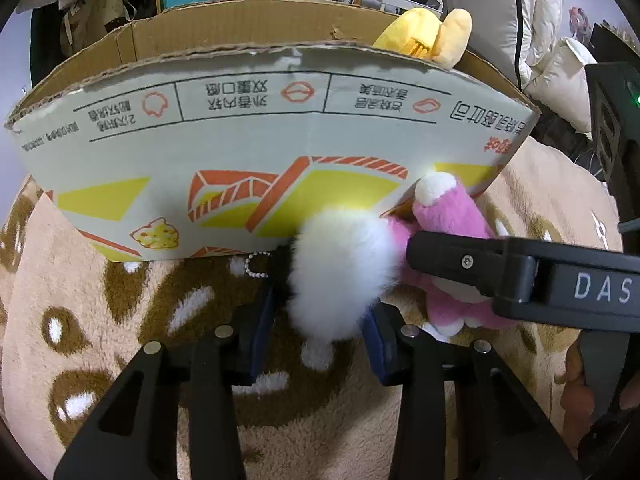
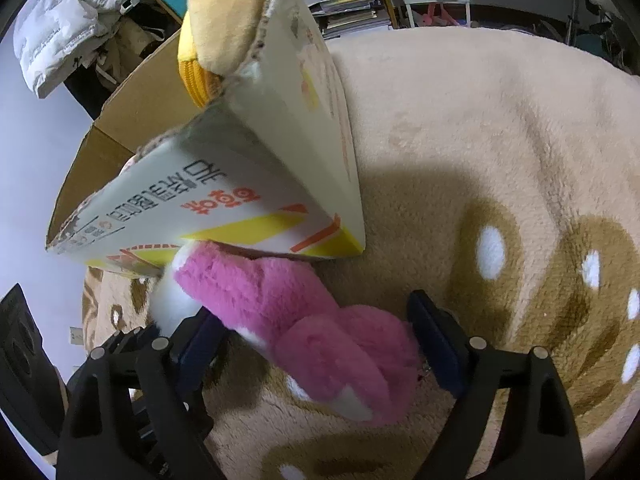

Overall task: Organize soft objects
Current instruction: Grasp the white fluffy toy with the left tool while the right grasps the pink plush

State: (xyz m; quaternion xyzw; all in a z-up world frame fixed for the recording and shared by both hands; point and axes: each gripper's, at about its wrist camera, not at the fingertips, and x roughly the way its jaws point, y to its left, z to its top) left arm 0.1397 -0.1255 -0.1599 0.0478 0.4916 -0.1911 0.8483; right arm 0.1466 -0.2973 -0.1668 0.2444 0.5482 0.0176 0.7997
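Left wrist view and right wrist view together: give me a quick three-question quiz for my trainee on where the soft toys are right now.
1. Fill in: the fluffy pom-pom between the fingers of the left tongs is coloured ____.
2. Which tongs straddle the pink-and-white plush toy lying on the tan spotted fleece blanket? A: left tongs. B: right tongs. C: neither.
3. True or false: the yellow plush toy pokes up over the rim of the open printed cardboard box.

Key: 1 white; 2 B; 3 true.
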